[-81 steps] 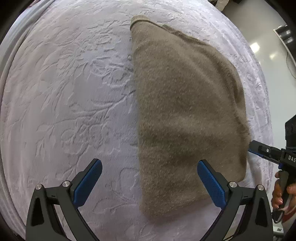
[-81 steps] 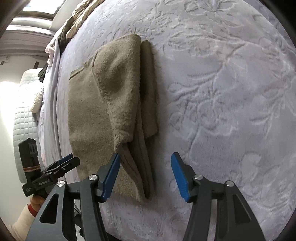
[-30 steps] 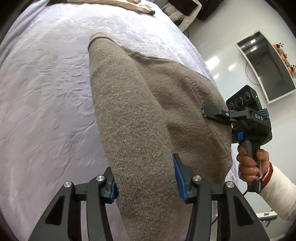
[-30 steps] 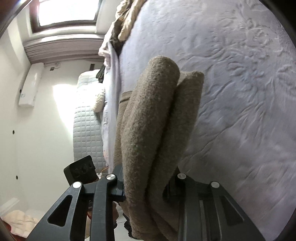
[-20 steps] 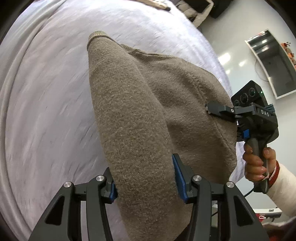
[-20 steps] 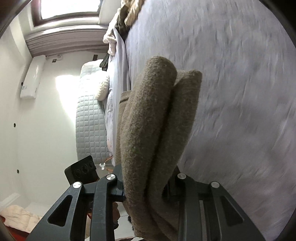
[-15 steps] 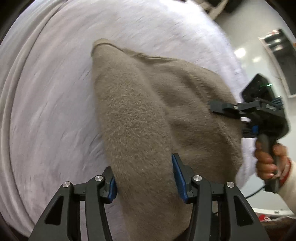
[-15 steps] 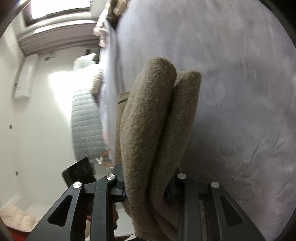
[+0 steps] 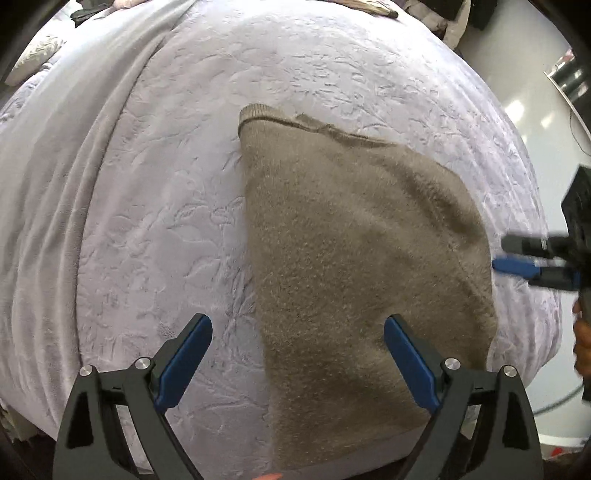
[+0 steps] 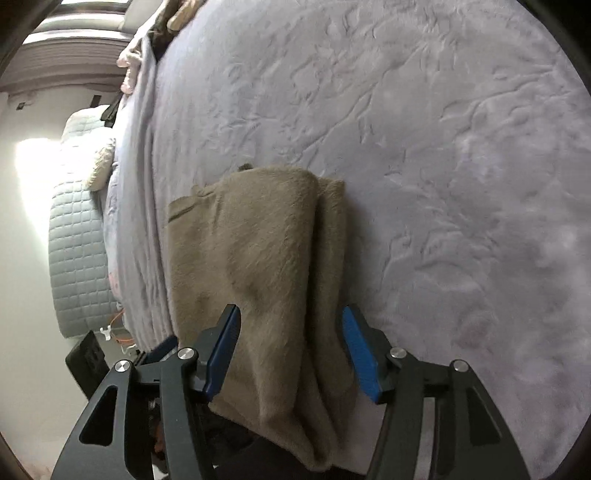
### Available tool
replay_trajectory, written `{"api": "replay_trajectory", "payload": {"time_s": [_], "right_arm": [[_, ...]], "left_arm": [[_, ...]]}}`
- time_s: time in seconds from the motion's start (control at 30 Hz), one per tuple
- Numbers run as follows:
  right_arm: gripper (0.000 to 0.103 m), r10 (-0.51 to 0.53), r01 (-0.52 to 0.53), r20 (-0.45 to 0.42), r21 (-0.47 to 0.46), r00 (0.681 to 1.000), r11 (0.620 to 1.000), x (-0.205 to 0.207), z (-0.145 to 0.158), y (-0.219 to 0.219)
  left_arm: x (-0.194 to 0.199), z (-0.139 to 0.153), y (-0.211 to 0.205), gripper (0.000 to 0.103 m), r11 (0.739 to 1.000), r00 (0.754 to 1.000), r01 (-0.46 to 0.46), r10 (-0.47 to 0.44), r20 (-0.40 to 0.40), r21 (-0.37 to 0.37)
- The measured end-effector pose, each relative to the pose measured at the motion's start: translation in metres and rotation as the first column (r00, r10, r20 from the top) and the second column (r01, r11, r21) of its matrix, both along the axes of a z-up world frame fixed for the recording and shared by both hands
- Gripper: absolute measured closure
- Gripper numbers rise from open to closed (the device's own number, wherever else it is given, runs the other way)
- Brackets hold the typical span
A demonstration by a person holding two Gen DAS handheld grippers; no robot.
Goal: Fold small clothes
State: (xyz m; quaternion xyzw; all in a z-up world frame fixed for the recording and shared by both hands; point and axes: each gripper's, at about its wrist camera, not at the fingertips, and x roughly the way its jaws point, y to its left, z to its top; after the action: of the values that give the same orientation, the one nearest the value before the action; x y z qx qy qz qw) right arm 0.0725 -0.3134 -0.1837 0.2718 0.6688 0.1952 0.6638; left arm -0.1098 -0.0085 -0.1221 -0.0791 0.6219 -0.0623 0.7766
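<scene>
A folded brown knit garment (image 9: 354, 258) lies flat on the lilac embossed bedspread (image 9: 155, 206), near the bed's edge. My left gripper (image 9: 297, 360) hovers over its near end with the jaws opening wide; the blue pads stand apart from the cloth. In the right wrist view the garment (image 10: 266, 258) shows its stacked folded layers. My right gripper (image 10: 291, 352) straddles that thick edge, its jaws opening, with cloth between the pads but a gap on each side. The right gripper (image 9: 517, 260) also shows at the garment's right edge.
Other clothes (image 9: 369, 7) are piled at the far side of the bed. A quilted grey cover (image 10: 77, 240) hangs beside the bed, and a hand (image 9: 583, 343) holds the right gripper's handle. Pale floor (image 9: 539, 110) lies beyond the bed's right edge.
Both grippers held the garment lifted and carried it over the bed. Now it lies flat on the bedspread and both pairs of jaws have spread apart and let go.
</scene>
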Motion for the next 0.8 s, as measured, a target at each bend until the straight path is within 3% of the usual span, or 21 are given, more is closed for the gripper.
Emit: {"api": "replay_trajectory", "payload": {"time_s": [0.1,0.17,0.2,0.27,0.33,0.43,0.53,0.67,0.8], "right_arm": [[0.044,0.049,-0.048,-0.040,0.021,0.998,0.999,-0.014,-0.006,0.019],[0.069,0.099,-0.098,-0.083,0.010,0.992,0.995,-0.020,-0.019,0.034],[0.092,0.119,-0.120,-0.086,-0.014,0.989,0.993,-0.028,-0.022,0.035],[0.092,0.166,-0.168,-0.036,-0.088,0.986,0.982,-0.029,-0.012,0.044],[0.093,0.216,-0.211,0.005,-0.189,0.976,0.959,-0.029,-0.003,0.049],[0.093,0.259,-0.250,-0.009,-0.300,0.966,0.921,-0.033,-0.019,0.043],[0.093,0.248,-0.242,-0.020,-0.316,0.968,0.917,-0.039,-0.040,0.038],[0.090,0.218,-0.213,-0.014,-0.293,0.976,0.932,-0.044,-0.032,0.029],[0.075,0.126,-0.133,-0.042,-0.270,0.991,0.954,-0.046,-0.022,0.001]], "left_arm": [[0.007,0.003,-0.007,0.008,0.999,1.000,-0.002,0.002,-0.004,0.032],[0.013,0.004,-0.013,0.008,0.998,1.000,-0.012,0.012,0.007,0.059],[0.008,0.009,-0.009,0.008,0.997,1.000,-0.021,0.020,0.013,0.074],[0.011,0.014,-0.004,0.008,0.994,0.998,-0.051,0.048,0.030,0.098],[0.012,0.015,0.003,0.008,0.994,0.996,-0.085,0.083,0.030,0.070],[0.012,0.008,0.009,0.008,0.992,0.994,-0.111,0.112,-0.004,0.066],[0.010,0.007,0.010,0.008,0.992,0.995,-0.100,0.101,-0.011,0.082],[0.006,0.010,0.010,0.008,0.994,0.996,-0.083,0.084,-0.011,0.064],[0.006,0.012,0.009,0.008,0.994,0.996,-0.089,0.090,-0.016,0.055]]}}
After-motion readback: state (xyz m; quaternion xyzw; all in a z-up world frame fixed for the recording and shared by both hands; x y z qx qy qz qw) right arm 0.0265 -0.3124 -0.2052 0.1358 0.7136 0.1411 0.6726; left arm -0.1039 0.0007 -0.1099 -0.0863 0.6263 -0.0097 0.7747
